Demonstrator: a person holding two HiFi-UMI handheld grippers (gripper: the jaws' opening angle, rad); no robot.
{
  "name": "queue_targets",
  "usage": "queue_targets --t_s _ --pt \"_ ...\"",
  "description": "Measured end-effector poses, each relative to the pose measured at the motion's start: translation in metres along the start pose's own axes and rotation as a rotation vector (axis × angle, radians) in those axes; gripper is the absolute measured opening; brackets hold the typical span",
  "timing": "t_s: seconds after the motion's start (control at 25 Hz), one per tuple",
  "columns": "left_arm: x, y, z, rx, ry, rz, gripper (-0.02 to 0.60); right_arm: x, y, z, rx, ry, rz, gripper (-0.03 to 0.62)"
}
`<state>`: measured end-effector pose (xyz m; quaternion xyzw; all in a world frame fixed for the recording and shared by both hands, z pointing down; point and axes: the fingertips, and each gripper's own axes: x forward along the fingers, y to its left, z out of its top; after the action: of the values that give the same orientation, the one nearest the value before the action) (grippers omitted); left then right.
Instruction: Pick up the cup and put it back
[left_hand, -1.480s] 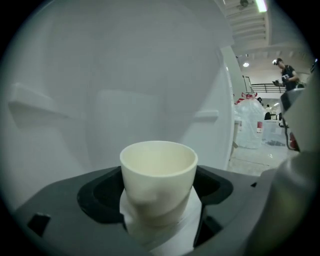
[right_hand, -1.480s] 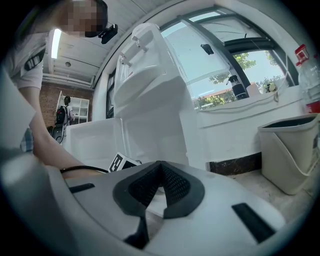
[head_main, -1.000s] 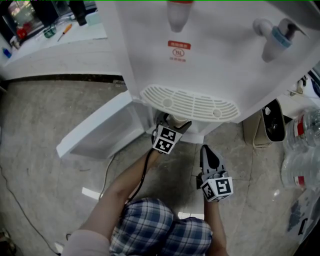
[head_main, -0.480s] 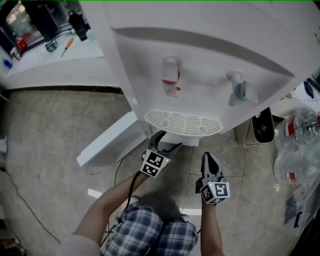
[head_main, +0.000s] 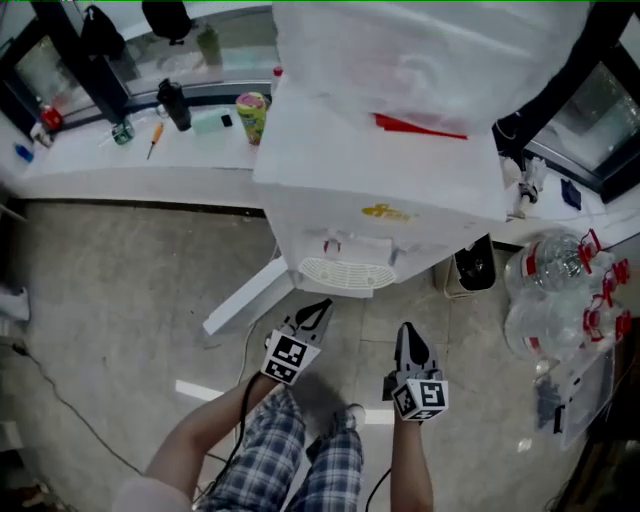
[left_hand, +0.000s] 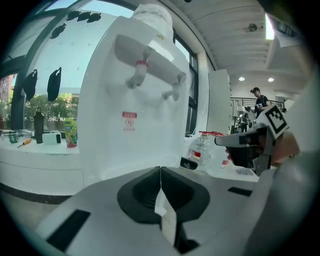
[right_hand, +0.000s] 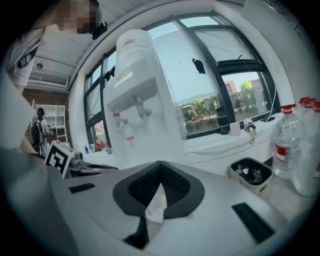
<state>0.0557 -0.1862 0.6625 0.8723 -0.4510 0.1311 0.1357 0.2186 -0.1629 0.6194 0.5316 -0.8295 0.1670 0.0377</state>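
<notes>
No cup shows in any view. In the head view my left gripper (head_main: 320, 306) hangs in front of the white water dispenser (head_main: 380, 200), just below its slotted drip tray (head_main: 347, 272). Its jaws have just been closing and now meet with nothing between them, as the left gripper view confirms (left_hand: 160, 171). My right gripper (head_main: 404, 330) is level with it on the right, also clear of the dispenser. Its jaws touch in the right gripper view (right_hand: 160, 164) and hold nothing. Both grippers point toward the dispenser (left_hand: 130, 100), (right_hand: 142, 100).
The dispenser's lower cabinet door (head_main: 245, 295) swings open to the left. A small bin (head_main: 470, 268) stands right of the dispenser, and large water bottles (head_main: 560, 290) lie farther right. A white sill (head_main: 140, 160) behind carries a green tub (head_main: 252, 115), a bottle and tools.
Both grippers have risen and drawn back from the dispenser's lower cabinet. The left jaws, wide apart before, have closed. The beige thing by the left jaws a second ago is out of sight.
</notes>
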Motion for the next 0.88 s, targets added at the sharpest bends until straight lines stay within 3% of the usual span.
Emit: queue_targets --t_s 0.36,0.56,0.88 --pt "-0.101 -0.029 0.180 0.041 -0.035 -0.011 0.025 -0.063 0.033 0.173 -0.006 -0.031 -0.035 0.017" --pt "-0.162 -0.023 0.283 0.019 -0.078 0.061 0.025 -0.104 0.049 0.280 -0.048 -0.074 -0.045 0.017" --pt "-0.235 -0.043 0.418 0.114 -0.177 0.093 0.025 -0.168 0.066 0.404 -0.095 -0.177 -0.065 0.017"
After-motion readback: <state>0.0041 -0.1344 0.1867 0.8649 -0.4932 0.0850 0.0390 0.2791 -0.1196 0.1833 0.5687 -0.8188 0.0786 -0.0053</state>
